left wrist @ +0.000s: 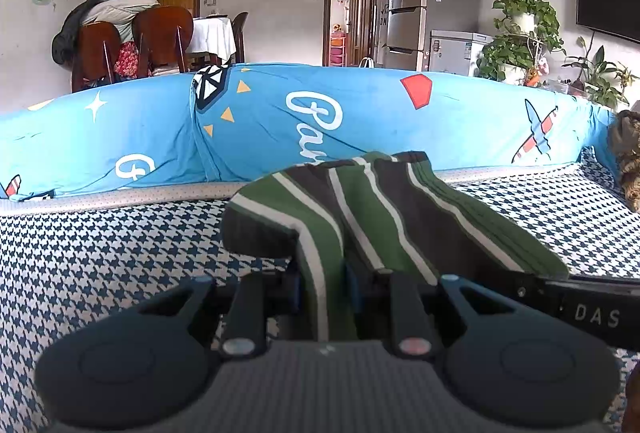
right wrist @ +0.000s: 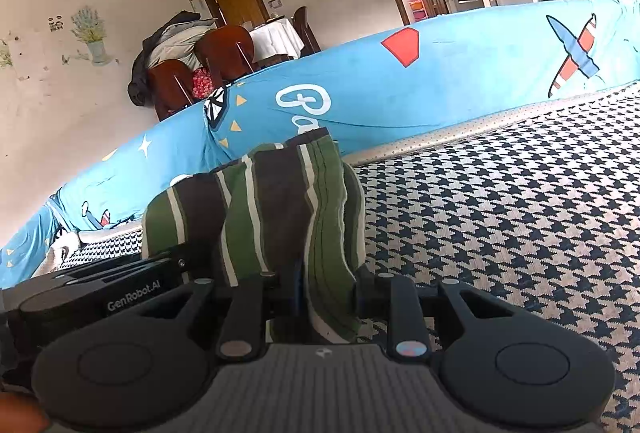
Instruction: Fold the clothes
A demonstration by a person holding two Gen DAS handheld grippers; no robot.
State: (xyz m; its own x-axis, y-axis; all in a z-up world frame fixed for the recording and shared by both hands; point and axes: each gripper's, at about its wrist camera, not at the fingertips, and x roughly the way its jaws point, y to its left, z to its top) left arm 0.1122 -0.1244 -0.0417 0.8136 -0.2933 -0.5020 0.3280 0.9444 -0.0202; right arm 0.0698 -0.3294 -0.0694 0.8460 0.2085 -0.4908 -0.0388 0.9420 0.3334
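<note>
From your left wrist, the left claw (left wrist: 322,291) is pinched nearly closed on the striped garment (left wrist: 360,209), a soft, light knit that sags over the houndstooth cover (left wrist: 120,245), so take hems, not bunched middles. From your right wrist, the right claw (right wrist: 326,293) pinches the same garment (right wrist: 276,201) just beside the left claw, with the blue backrest (right wrist: 440,81) behind.

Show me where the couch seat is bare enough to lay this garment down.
Bare houndstooth seat lies right of the striped garment, up to the blue backrest. More lies left of it. The centre is crowded: both grippers are there.
</note>
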